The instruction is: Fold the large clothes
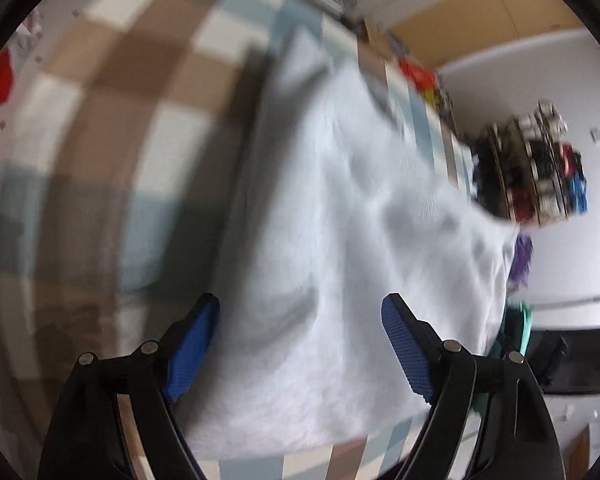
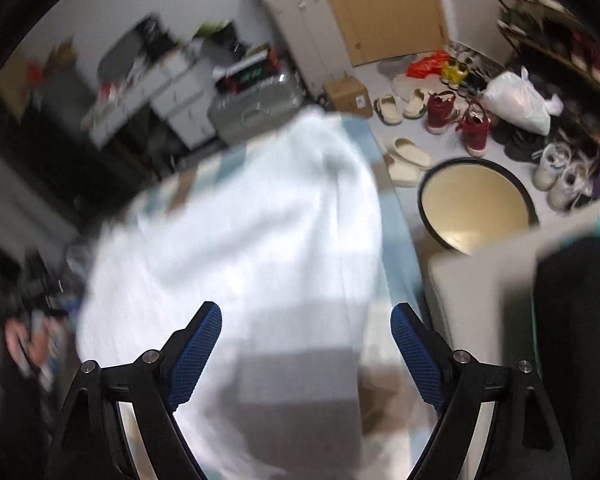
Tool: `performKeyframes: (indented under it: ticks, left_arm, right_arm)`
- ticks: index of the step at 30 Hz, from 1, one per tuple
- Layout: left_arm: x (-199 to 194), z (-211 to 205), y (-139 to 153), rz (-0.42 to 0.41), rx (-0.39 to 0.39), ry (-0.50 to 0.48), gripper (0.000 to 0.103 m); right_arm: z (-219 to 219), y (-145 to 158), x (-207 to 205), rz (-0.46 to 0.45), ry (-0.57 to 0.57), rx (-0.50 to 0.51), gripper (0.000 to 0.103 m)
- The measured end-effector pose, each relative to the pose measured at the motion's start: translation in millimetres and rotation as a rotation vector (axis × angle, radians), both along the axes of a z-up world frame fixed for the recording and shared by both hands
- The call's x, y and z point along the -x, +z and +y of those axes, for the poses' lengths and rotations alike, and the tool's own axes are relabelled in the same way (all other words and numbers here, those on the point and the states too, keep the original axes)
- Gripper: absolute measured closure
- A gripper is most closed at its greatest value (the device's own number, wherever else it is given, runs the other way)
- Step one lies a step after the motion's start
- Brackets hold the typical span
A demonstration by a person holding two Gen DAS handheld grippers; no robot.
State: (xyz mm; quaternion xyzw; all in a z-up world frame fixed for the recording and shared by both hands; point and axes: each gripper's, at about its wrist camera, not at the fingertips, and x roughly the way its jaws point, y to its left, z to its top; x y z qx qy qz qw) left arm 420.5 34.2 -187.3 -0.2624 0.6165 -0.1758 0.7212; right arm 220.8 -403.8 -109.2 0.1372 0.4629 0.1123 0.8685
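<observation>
The white garment is being left partly folded on the checked cover; both grippers' fingers are being held apart, empty; more folds are judged remaining.

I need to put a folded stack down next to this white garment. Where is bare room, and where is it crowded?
Bare checkered cover lies open beside the white garment in the left wrist view. In the right wrist view only a narrow strip of cover borders the garment. The floor beyond is crowded with shoes and a round bin.
</observation>
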Motion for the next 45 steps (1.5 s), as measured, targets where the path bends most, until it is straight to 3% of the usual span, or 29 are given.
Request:
performKeyframes:
  ticks: [4, 6, 7, 8, 10, 13, 14, 18, 23, 27, 30, 33, 36, 37, 38, 39, 41, 45]
  left_arm:
    - [14.5, -16.9, -8.2, -0.005, -0.147, -0.058, 0.023]
    - [22.3, -22.8, -7.2, -0.037, -0.189, -0.069, 0.024]
    - [24.6, -24.5, -6.7, -0.048, -0.209, -0.071, 0.032]
    - [27.5, -26.0, -8.2, -0.047, -0.249, -0.072, 0.048]
    - [35.9, -26.7, -10.8, -0.032, -0.288, -0.068, 0.056]
    - [53.8, -25.9, -8.1, -0.023, -0.324, -0.082, 0.067]
    - [58.5, -26.2, -8.6, -0.021, -0.332, -0.088, 0.072]
    - [97.9, -16.7, -10.2, -0.020, -0.343, -0.088, 0.082]
    - [161.1, 9.7, -16.6, 0.006, -0.289, -0.085, 0.088]
    - [211.5, 18.8, -19.1, 0.013, -0.251, -0.110, 0.089]
    - [242.3, 20.0, -8.5, -0.002, -0.294, -0.164, 0.089]
    - [251.0, 37.1, 21.1, -0.035, -0.357, -0.088, 0.086]
    - [255.8, 50.4, 63.6, -0.144, -0.440, -0.026, 0.081]
    - [254.4, 49.4, 85.0, -0.209, -0.441, -0.037, 0.062]
    - [251.8, 46.5, 95.5, -0.240, -0.438, -0.051, 0.032]
    - [242.9, 38.8, 113.5, -0.302, -0.440, -0.067, 0.021]
    - [218.8, 18.6, 128.6, -0.385, -0.436, -0.127, 0.016]
    - [139.8, -63.0, 116.0, -0.357, -0.466, -0.318, 0.016]
  right_arm:
    - [11.1, -34.7, 14.2, 0.085, 0.017, -0.042, 0.016]
    - [14.9, -45.0, 14.6, 0.097, 0.021, -0.083, 0.024]
    - [17.0, -47.4, 14.6, 0.092, 0.026, -0.106, 0.033]
    - [18.6, -47.3, 13.7, 0.093, 0.035, -0.117, 0.048]
    - [22.7, -45.4, 12.1, 0.081, 0.047, -0.094, 0.056]
    - [21.5, -35.3, 22.6, 0.027, 0.042, -0.010, 0.085]
    - [21.5, -35.1, 25.8, 0.023, 0.044, 0.016, 0.089]
    - [24.3, -39.0, 42.5, 0.047, 0.079, 0.115, 0.093]
    - [31.0, -50.6, 77.9, 0.089, 0.155, 0.159, 0.094]
    - [21.3, -49.9, 100.6, 0.094, 0.171, 0.164, 0.094]
    - [15.5, -48.1, 105.6, 0.121, 0.171, 0.166, 0.094]
    - [20.4, -38.8, 106.5, 0.127, 0.188, 0.249, 0.085]
    - [27.0, -12.2, 111.6, 0.066, 0.204, 0.308, 0.077]
    - [28.3, -1.6, 113.3, 0.036, 0.192, 0.309, 0.065]
    - [28.0, 14.4, 116.2, -0.016, 0.163, 0.298, 0.050]
    - [27.7, 24.8, 119.1, -0.059, 0.143, 0.275, 0.044]
    - [30.1, 47.1, 127.5, -0.165, 0.096, 0.183, 0.029]
    - [52.1, 70.4, 139.0, -0.333, 0.059, -0.174, 0.017]
